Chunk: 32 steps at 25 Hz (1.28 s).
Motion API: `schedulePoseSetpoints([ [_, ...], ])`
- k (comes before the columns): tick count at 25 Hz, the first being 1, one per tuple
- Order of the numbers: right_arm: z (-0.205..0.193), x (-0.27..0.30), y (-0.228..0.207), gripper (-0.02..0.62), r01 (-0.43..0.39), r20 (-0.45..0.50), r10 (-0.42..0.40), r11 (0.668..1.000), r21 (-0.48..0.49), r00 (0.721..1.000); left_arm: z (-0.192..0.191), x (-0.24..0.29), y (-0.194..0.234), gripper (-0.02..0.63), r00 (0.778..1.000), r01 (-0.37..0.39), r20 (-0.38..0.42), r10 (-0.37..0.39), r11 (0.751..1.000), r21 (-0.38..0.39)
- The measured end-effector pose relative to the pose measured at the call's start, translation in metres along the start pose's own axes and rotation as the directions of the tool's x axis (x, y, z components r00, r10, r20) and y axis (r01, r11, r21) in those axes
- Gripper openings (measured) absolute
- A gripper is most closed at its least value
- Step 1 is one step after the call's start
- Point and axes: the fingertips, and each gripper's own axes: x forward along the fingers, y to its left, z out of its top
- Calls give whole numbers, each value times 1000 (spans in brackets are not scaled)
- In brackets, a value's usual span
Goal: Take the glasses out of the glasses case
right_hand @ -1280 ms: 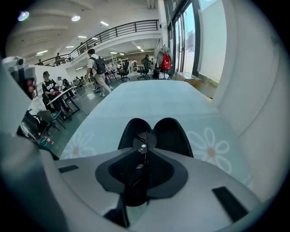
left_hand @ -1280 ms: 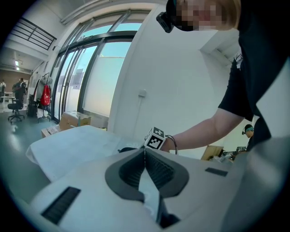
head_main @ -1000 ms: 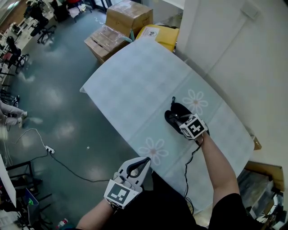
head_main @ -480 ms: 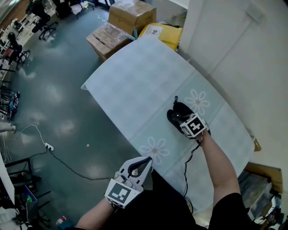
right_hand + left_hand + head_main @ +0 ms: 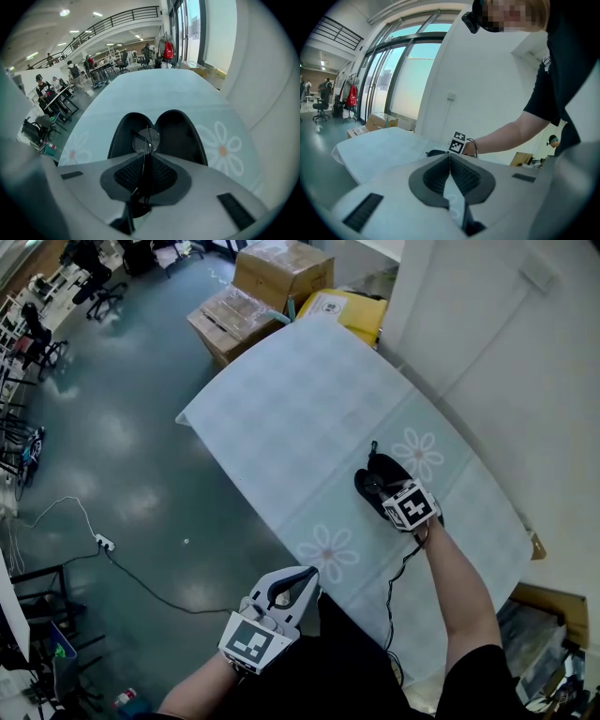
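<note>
A black glasses case (image 5: pixel 375 474) lies open on the flower-print tablecloth (image 5: pixel 300 409); its two halves (image 5: pixel 178 136) spread flat in the right gripper view. My right gripper (image 5: pixel 384 489) is over the case's near end, shut on the thin-framed glasses (image 5: pixel 146 139). One round lens stands on edge just beyond the jaw tips (image 5: pixel 146 153). My left gripper (image 5: pixel 302 577) hangs off the table's near edge by my body, shut with nothing in it. In the left gripper view (image 5: pixel 450 157) the right gripper's marker cube (image 5: pixel 458 142) shows beyond the jaws.
Cardboard boxes (image 5: pixel 277 268) and a yellow box (image 5: pixel 337 310) stand on the floor past the table's far end. A white wall (image 5: pixel 487 352) runs along the table's right side. A power strip with cable (image 5: pixel 103 543) lies on the floor at left.
The head view has drifted slightly. Both grippers stay about where they were relative to the table and case.
</note>
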Motion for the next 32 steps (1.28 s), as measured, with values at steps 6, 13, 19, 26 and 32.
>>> schedulePoseSetpoints([
  [6, 5, -5, 1, 54, 30, 23, -30, 1000, -7, 999, 2, -4, 2, 31, 1000, 2, 7, -2, 1000, 5],
  [13, 18, -24, -4, 51, 86, 93, -88, 996, 25, 992, 6, -11, 4, 31, 1000, 13, 19, -13, 1000, 17],
  [19, 26, -46, -1, 48, 146, 163, -154, 987, 60, 974, 9, -22, 2, 31, 999, 33, 32, -35, 999, 42],
  [26, 41, -80, 9, 46, 194, 260, -216, 975, 109, 941, 11, -35, 3, 31, 998, 60, 32, -62, 996, 66],
  [32, 55, -116, 35, 44, 202, 373, -249, 966, 161, 894, 14, -48, 5, 31, 995, 82, 47, -86, 993, 84],
])
